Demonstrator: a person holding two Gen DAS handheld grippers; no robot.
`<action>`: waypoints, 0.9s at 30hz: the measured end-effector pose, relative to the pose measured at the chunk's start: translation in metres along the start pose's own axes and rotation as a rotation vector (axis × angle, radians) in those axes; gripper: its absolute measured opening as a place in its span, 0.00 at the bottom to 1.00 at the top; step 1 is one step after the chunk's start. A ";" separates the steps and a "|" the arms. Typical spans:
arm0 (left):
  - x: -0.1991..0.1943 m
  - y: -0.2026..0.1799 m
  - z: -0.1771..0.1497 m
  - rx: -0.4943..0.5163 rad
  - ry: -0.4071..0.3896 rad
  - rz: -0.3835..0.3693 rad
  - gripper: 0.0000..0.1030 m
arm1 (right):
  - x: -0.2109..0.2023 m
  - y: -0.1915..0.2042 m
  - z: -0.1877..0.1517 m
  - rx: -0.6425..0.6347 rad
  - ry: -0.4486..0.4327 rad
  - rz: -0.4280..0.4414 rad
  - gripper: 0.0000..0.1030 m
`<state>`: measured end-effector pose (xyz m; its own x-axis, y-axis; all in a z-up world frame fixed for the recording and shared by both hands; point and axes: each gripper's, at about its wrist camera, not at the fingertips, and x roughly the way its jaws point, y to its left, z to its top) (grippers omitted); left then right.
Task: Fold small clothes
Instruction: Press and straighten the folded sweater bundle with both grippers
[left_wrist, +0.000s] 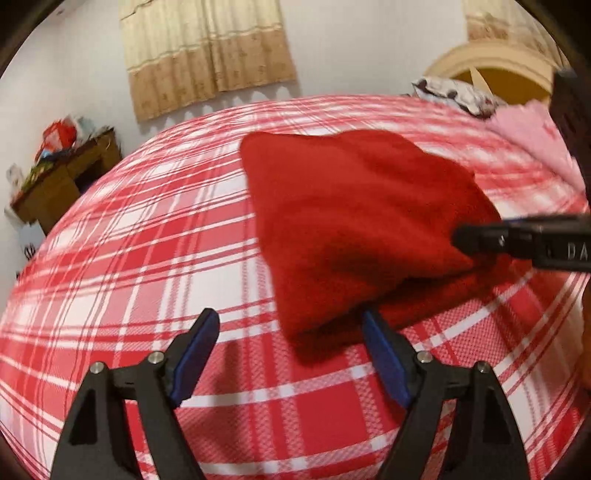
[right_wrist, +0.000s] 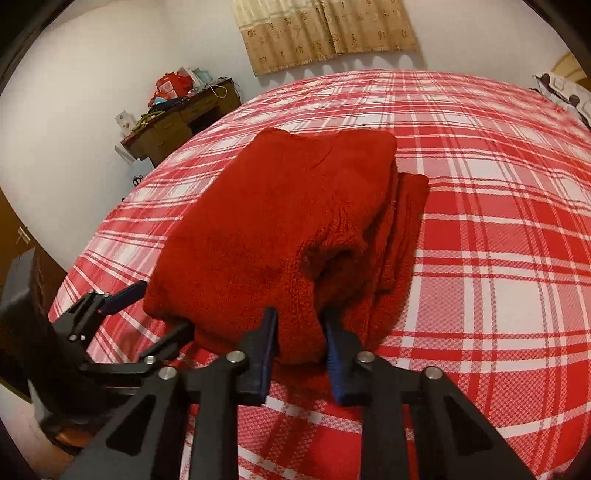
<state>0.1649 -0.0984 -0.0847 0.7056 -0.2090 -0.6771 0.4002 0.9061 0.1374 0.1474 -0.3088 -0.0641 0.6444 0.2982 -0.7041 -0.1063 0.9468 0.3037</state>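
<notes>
A folded red fleece garment (left_wrist: 354, 225) lies on the red and white plaid bed (left_wrist: 147, 258); it also shows in the right wrist view (right_wrist: 280, 221). My left gripper (left_wrist: 290, 325) is open at the garment's near left corner, its right finger's tip under the cloth edge and its left finger on bare bed. It also shows in the right wrist view (right_wrist: 162, 306). My right gripper (right_wrist: 301, 325) is shut on the garment's near edge, cloth bunched between its blue pads. It enters the left wrist view (left_wrist: 465, 240) from the right.
A pink cloth (left_wrist: 535, 136) and a patterned pillow (left_wrist: 454, 92) lie at the bed's far right by a yellow headboard (left_wrist: 495, 70). A cluttered wooden desk (right_wrist: 177, 114) stands by the wall on the left. Curtains (right_wrist: 325, 33) hang behind the bed.
</notes>
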 end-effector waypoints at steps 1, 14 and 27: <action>0.000 0.001 0.003 -0.003 -0.007 0.005 0.81 | -0.003 -0.002 0.001 0.018 -0.006 0.024 0.19; -0.001 0.048 -0.003 -0.191 0.018 -0.135 0.54 | -0.006 -0.025 -0.028 0.180 0.017 0.115 0.06; -0.031 0.076 -0.020 -0.173 -0.009 -0.204 0.62 | -0.040 -0.040 0.045 0.146 -0.199 0.040 0.71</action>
<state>0.1622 -0.0155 -0.0677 0.6258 -0.3965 -0.6717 0.4295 0.8940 -0.1276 0.1594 -0.3636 -0.0190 0.7797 0.2917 -0.5540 -0.0331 0.9028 0.4287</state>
